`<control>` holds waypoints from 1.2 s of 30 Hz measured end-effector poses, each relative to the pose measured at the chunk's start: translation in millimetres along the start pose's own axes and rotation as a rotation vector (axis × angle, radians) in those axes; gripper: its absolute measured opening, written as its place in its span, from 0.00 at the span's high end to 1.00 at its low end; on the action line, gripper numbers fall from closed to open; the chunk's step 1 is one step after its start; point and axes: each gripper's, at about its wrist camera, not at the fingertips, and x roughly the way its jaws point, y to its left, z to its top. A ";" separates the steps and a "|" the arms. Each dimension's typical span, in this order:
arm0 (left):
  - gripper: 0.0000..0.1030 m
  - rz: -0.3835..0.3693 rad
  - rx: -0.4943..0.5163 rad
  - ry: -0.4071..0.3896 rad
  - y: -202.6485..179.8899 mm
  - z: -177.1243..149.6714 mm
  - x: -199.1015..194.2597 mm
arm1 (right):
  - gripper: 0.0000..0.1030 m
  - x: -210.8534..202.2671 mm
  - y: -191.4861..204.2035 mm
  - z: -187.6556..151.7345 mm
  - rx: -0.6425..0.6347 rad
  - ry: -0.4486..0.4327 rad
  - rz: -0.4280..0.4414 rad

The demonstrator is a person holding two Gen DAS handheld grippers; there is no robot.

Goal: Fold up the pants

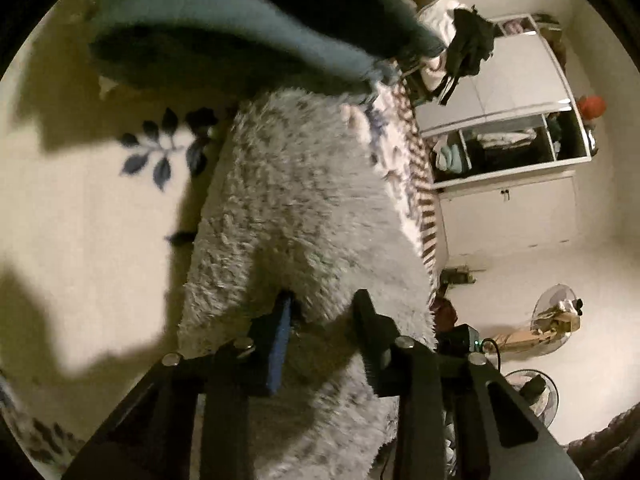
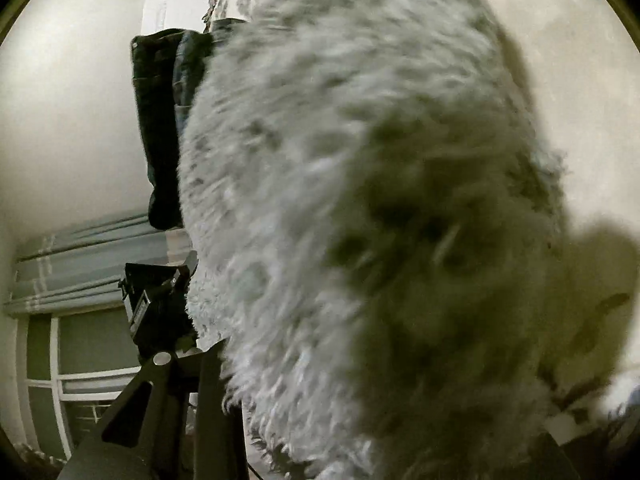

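Observation:
The fluffy grey-white pants [image 1: 304, 200] lie lengthwise on the bed, running away from the camera. My left gripper [image 1: 325, 306] is at their near end, with a bunch of the pile pinched between its fingers. In the right wrist view the same pants [image 2: 340, 200] hang raised right in front of the lens and blur most of the picture. They bury the right gripper's fingers, and only its black mount [image 2: 160, 400] shows at the lower left. The cloth hangs as if lifted from that gripper.
A cream bedsheet with a dark leaf print [image 1: 80, 208] lies to the left. Dark blue jeans [image 1: 240, 40] are at the far end of the bed. A white wardrobe [image 1: 512, 140] and floor fans [image 1: 556, 320] stand on the right. A window [image 2: 80, 360] sits under a grey curtain.

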 end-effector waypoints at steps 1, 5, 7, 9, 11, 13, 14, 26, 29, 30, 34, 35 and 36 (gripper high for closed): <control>0.78 -0.013 0.000 -0.010 -4.7 -1.0 -5.4 | 0.65 -2.4 6.2 -0.5 -0.007 -0.001 -0.001; 0.80 -0.091 -0.009 -0.023 -17.9 6.6 -17.3 | 0.66 -7.2 31.3 -4.3 -0.040 0.015 -0.019; 0.73 -0.067 -0.022 -0.022 -18.0 14.2 -14.1 | 0.63 -1.2 24.0 -1.9 -0.007 0.069 -0.043; 0.22 -0.060 -0.053 0.018 -10.5 19.2 -10.2 | 0.50 17.1 22.6 5.4 0.004 0.095 -0.099; 0.06 -0.049 -0.046 0.033 -8.3 22.4 -5.8 | 0.41 24.1 10.2 5.1 0.015 0.124 -0.150; 0.05 -0.050 -0.047 0.068 -4.6 24.1 5.1 | 0.30 36.6 4.1 11.2 0.030 0.139 -0.177; 0.05 -0.035 -0.046 0.080 -1.7 24.8 8.9 | 0.20 24.6 2.3 16.5 0.030 0.145 -0.181; 0.00 -0.042 -0.095 0.190 40.7 28.6 50.7 | 0.00 44.7 -3.5 13.9 0.028 0.152 -0.173; 0.00 -0.022 -0.075 0.168 36.7 30.0 25.3 | 0.00 44.4 1.9 17.5 0.037 0.156 -0.145; 0.00 0.006 -0.053 0.148 33.9 31.2 15.9 | 0.00 43.5 3.4 17.3 0.038 0.157 -0.137; 0.00 -0.047 -0.090 0.065 44.9 31.2 -16.5 | 0.00 48.9 10.3 16.2 0.039 0.166 -0.127; 0.00 -0.062 -0.100 0.076 48.8 30.5 -12.3 | 0.00 47.6 4.0 15.0 0.040 0.169 -0.131; 0.00 -0.081 -0.112 0.099 52.4 30.0 -4.1 | 0.00 52.0 2.6 10.7 0.046 0.171 -0.135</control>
